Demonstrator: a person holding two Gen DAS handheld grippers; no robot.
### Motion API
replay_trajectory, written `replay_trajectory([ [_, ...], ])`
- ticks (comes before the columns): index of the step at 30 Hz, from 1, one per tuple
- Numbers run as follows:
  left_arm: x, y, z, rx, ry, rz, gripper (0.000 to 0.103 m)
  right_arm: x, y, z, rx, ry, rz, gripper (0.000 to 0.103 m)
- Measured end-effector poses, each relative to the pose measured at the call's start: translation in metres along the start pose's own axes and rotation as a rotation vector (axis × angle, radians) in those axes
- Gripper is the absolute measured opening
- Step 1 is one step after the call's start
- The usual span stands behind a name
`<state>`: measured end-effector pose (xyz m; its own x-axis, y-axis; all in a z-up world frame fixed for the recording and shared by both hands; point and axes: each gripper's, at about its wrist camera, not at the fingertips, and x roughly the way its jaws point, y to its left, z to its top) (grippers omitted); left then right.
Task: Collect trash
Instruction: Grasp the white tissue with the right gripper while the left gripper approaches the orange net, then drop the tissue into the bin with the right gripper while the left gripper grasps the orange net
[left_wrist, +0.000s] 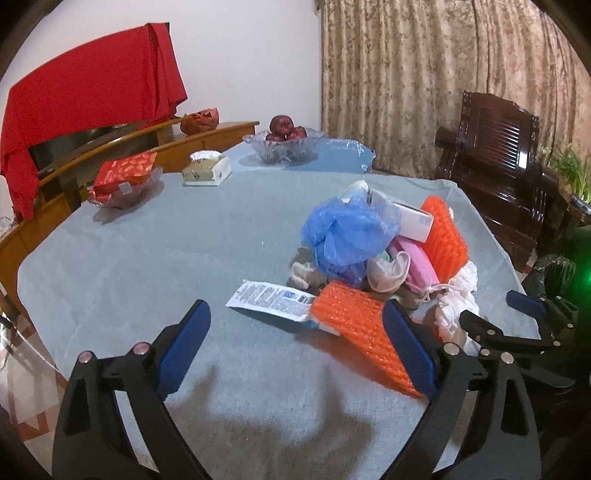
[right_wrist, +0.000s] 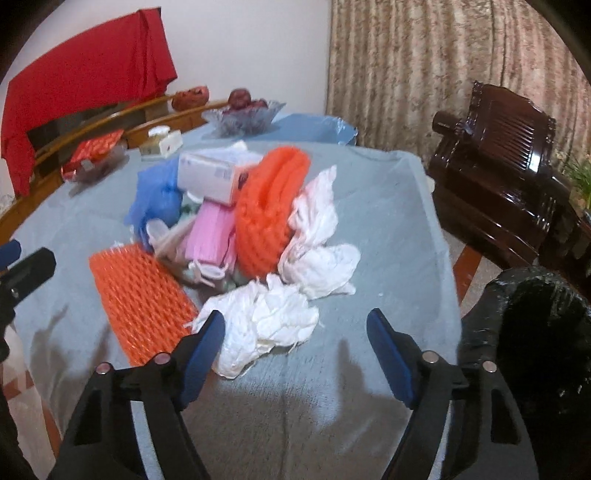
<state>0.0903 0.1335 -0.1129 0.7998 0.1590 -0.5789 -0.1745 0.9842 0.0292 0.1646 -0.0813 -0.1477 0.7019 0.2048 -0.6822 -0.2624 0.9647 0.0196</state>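
Observation:
A heap of trash lies on the blue-grey tablecloth (left_wrist: 147, 258). It holds a blue plastic bag (left_wrist: 347, 236), a white box (left_wrist: 410, 218), a pink pack (right_wrist: 210, 236), two orange foam nets (left_wrist: 362, 328) (right_wrist: 269, 214), a printed packet (left_wrist: 273, 299) and crumpled white tissues (right_wrist: 273, 325). My left gripper (left_wrist: 295, 314) is open just short of the packet and the near orange net. My right gripper (right_wrist: 297, 319) is open, and the nearest white tissue lies between its fingertips with no pad pressing on it. The right gripper (left_wrist: 498, 314) also shows at the heap's right side.
A black bin bag (right_wrist: 535, 332) gapes beside the table's right edge. Farther back on the table stand a glass fruit bowl (left_wrist: 284, 144), a tissue box (left_wrist: 207, 170) and a dish with a red packet (left_wrist: 125, 177). A dark wooden chair (left_wrist: 498, 166) stands at the right.

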Motion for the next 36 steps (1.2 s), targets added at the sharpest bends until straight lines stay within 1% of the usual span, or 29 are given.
replay_trajectory([
  [2,0.004,-0.002,-0.001,-0.001,0.013,-0.006,0.083,0.003,0.001,-0.001,0.003,0.012,0.016,0.069],
  [5,0.009,-0.004,-0.004,-0.001,0.034,-0.024,0.081,0.006,0.005,0.000,-0.022,0.029,0.066,0.051],
  [7,0.011,-0.007,-0.006,-0.003,0.043,-0.034,0.081,0.006,0.006,-0.001,-0.025,0.038,0.120,0.028],
  [9,0.013,-0.010,-0.008,-0.004,0.055,-0.045,0.081,0.007,0.008,-0.001,-0.021,0.045,0.167,0.022],
  [12,0.014,-0.016,-0.009,-0.006,0.068,-0.058,0.080,0.003,0.009,-0.003,-0.025,0.037,0.187,0.015],
  [15,0.016,-0.024,-0.011,0.002,0.083,-0.072,0.080,-0.006,0.003,-0.003,-0.016,0.022,0.180,0.014],
  [21,0.026,-0.041,-0.017,0.020,0.124,-0.100,0.071,-0.022,-0.011,-0.002,-0.011,-0.011,0.134,0.014],
  [24,0.038,-0.048,-0.020,0.019,0.165,-0.123,0.062,-0.026,-0.017,-0.003,-0.018,-0.018,0.115,0.014],
  [25,0.042,-0.049,-0.021,0.016,0.178,-0.129,0.056,-0.027,-0.019,-0.004,-0.016,-0.017,0.115,0.014],
  [26,0.045,-0.050,-0.022,0.013,0.189,-0.138,0.044,-0.028,-0.022,-0.005,-0.012,-0.017,0.114,0.014],
  [27,0.047,-0.051,-0.023,0.011,0.196,-0.146,0.037,-0.029,-0.024,-0.006,-0.010,-0.016,0.110,0.014],
  [28,0.050,-0.052,-0.024,0.011,0.208,-0.156,0.025,-0.030,-0.026,-0.007,-0.010,-0.017,0.107,0.014],
  [29,0.051,-0.053,-0.024,0.010,0.211,-0.162,0.017,-0.032,-0.028,-0.008,-0.010,-0.017,0.105,0.014],
  [32,0.046,-0.051,-0.023,0.002,0.193,-0.170,0.011,-0.038,-0.033,-0.007,-0.002,-0.027,0.100,0.014],
  [36,0.028,-0.049,-0.016,0.001,0.142,-0.162,0.010,-0.048,-0.040,-0.008,0.011,-0.044,0.097,0.014],
])
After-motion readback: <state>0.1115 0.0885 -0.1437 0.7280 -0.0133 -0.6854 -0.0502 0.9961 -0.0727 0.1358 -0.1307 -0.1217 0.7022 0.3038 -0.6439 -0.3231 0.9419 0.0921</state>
